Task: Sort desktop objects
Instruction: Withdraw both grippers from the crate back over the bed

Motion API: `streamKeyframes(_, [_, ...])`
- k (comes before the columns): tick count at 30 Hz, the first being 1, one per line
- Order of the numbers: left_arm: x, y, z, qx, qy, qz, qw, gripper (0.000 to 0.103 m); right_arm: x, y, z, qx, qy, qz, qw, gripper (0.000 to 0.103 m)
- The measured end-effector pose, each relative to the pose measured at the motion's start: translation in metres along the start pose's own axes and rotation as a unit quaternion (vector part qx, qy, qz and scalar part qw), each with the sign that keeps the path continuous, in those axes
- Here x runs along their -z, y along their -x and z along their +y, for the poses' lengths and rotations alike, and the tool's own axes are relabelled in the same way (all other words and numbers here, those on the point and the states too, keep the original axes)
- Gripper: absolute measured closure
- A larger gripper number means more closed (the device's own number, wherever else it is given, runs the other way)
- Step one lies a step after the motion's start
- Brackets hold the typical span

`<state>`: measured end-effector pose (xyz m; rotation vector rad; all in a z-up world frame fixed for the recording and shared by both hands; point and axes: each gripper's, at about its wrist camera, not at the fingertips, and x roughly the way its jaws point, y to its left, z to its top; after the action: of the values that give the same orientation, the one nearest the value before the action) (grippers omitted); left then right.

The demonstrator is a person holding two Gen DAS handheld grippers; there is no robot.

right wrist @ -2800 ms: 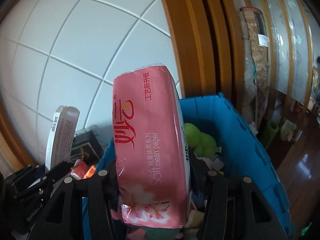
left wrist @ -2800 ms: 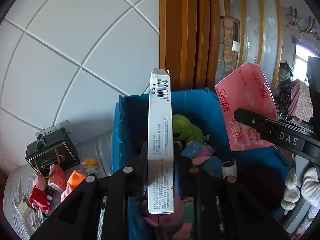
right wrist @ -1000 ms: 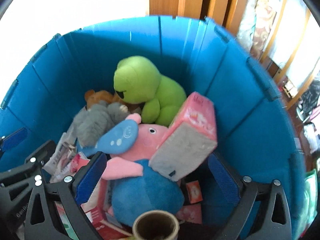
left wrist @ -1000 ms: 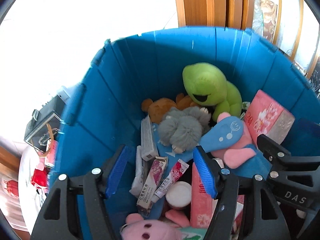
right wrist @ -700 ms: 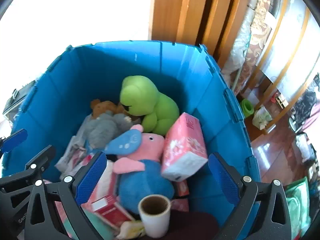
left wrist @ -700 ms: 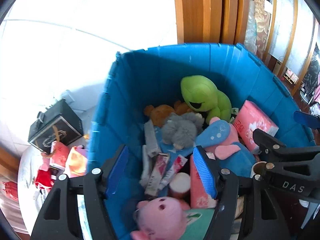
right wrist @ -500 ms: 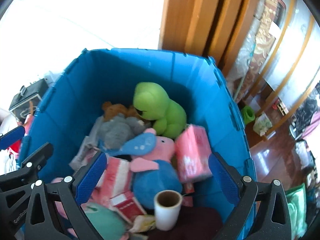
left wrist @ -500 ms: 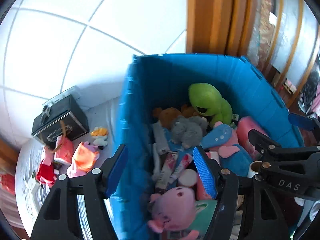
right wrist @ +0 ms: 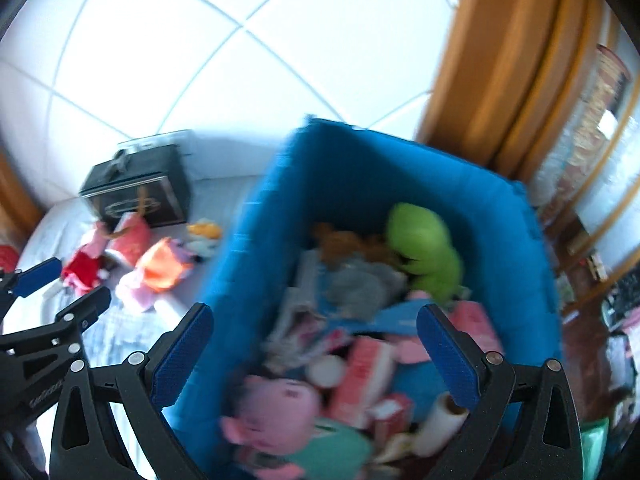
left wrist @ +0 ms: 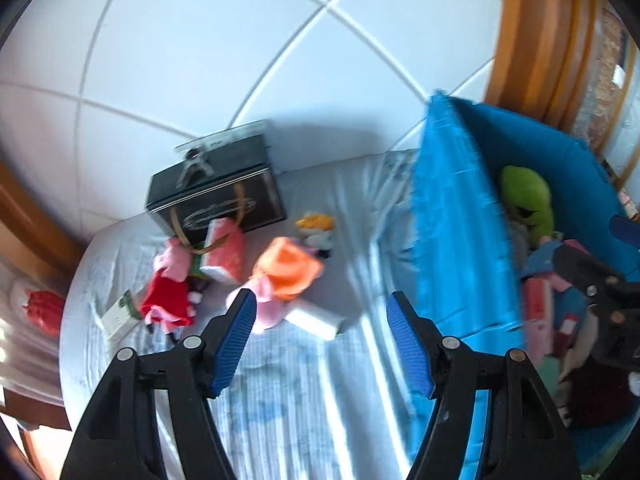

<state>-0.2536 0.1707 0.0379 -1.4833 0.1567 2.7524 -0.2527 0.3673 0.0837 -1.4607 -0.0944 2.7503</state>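
My left gripper is open and empty, over the striped cloth left of the blue bin. Just beyond its fingertips lie an orange-and-pink plush, a white box, a red-dressed pig plush and a pink packet. My right gripper is open and empty above the near left part of the blue bin. In the bin lie a green plush, a pink pig plush, a pink tissue pack and a cardboard roll. Both views are motion-blurred.
A black gift box stands at the back of the table against the white tiled wall, with a small yellow-white toy to its right. A small green-white box lies near the table's left edge. Wooden door frames rise behind the bin.
Both grippers let go of the long white box and the pink tissue pack into the bin, then rose and swung left. The left wrist view went from the bin's inside to the table.
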Motion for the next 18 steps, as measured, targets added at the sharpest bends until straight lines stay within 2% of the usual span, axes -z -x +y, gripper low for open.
streamKeyframes(3, [0.012, -0.015, 0.052, -0.022, 0.009, 0.024, 0.9994, 0.036, -0.005, -0.006, 0.04, -0.018, 0.011, 0.004, 1.0, 0.0])
streamKeyframes(10, [0.062, -0.072, 0.188, -0.026, 0.055, 0.095, 0.9936, 0.036, -0.007, -0.035, 0.137, -0.059, 0.023, 0.033, 0.997, 0.0])
streamKeyframes(13, [0.091, -0.105, 0.243, -0.034, 0.069, 0.135, 0.9878, 0.036, 0.001, -0.064, 0.174, -0.066, 0.021, 0.061, 0.996, 0.0])
streamKeyframes(18, [0.128, -0.152, 0.33, -0.055, 0.091, 0.181, 0.9778, 0.036, 0.026, -0.129, 0.218, -0.062, 0.021, 0.116, 0.991, 0.0])
